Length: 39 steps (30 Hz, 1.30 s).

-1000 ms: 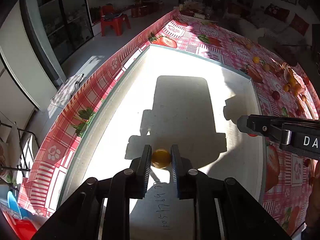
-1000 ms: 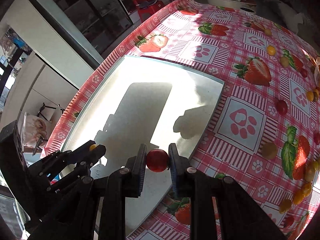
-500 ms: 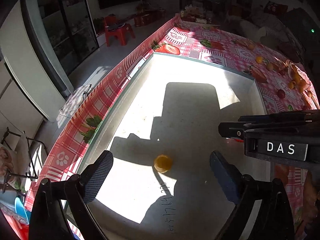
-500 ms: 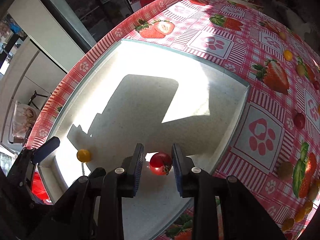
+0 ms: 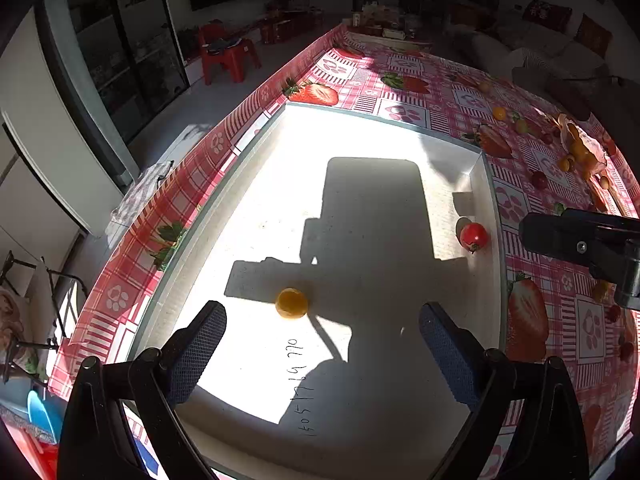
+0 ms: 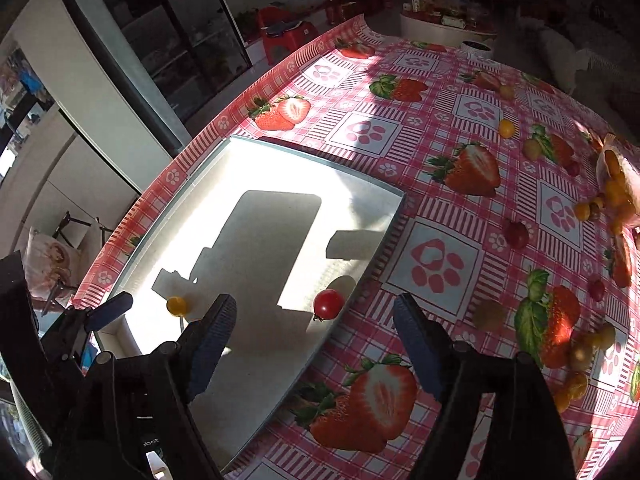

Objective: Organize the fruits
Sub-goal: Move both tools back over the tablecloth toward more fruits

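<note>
A shallow white tray (image 5: 486, 184) (image 6: 396, 216) lies on the strawberry-print tablecloth. Inside it rest a small yellow fruit (image 5: 292, 303) (image 6: 176, 305) and a red cherry tomato (image 5: 473, 237) (image 6: 328, 304) close to the right rim. My left gripper (image 5: 322, 354) stands wide open just short of the yellow fruit, with nothing touching its pads. The right gripper (image 6: 314, 342) is opening, its jaws spread well apart above and short of the tomato, which lies free on the tray floor. Part of the right gripper (image 5: 580, 240) shows at the right in the left wrist view.
Several loose yellow, red and green small fruits (image 6: 516, 234) are scattered over the cloth to the right, some spilling from a bag (image 6: 618, 184). A red stool (image 5: 228, 54) stands on the floor beyond the table's far left edge.
Both grippers opened and let go of their fruits: yellow from the left, red tomato from the right. Both fruits now lie in the tray and the grippers have drawn back and up.
</note>
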Each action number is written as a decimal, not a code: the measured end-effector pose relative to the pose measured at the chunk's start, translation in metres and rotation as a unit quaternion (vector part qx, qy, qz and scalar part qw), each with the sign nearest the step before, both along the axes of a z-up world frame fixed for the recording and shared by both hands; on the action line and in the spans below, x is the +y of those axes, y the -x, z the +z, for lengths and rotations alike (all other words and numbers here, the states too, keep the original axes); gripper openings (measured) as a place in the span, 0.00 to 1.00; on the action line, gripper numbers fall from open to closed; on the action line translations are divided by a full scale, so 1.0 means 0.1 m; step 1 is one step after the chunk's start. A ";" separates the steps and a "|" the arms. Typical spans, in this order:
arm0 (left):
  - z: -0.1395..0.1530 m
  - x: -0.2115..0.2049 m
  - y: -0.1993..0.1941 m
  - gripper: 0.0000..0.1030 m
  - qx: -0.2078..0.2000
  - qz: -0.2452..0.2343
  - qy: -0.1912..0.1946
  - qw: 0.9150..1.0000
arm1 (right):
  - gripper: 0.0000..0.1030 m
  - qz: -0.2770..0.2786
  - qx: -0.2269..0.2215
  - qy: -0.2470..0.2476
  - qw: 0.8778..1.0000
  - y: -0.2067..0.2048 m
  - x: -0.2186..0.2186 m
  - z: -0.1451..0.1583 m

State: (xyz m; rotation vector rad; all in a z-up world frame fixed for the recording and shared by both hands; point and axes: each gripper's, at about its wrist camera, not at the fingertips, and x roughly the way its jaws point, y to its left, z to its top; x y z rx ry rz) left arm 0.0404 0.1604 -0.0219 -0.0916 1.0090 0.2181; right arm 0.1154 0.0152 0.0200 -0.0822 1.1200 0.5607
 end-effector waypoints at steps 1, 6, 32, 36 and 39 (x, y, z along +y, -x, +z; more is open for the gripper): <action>0.02 -0.05 0.00 0.95 0.000 -0.006 -0.002 1.000 | 0.81 -0.006 0.002 0.000 1.000 0.03 -0.10 0.00; 0.13 -0.38 0.00 0.95 -0.009 -0.042 -0.010 0.999 | 0.81 -0.041 0.009 0.001 0.999 0.20 -0.61 -0.03; -0.04 -1.90 -0.71 0.95 -0.004 -0.163 -0.041 0.986 | 0.81 -0.225 0.002 0.059 0.973 0.17 -2.68 -0.37; -0.17 -1.94 -0.87 0.95 0.001 -0.162 -0.048 0.986 | 0.81 -0.218 -0.009 0.077 0.973 -0.05 -2.69 -0.46; -0.25 -1.96 -0.97 0.95 0.005 -0.168 -0.049 0.984 | 0.79 -0.197 -0.024 0.085 0.976 -0.20 -2.62 -0.52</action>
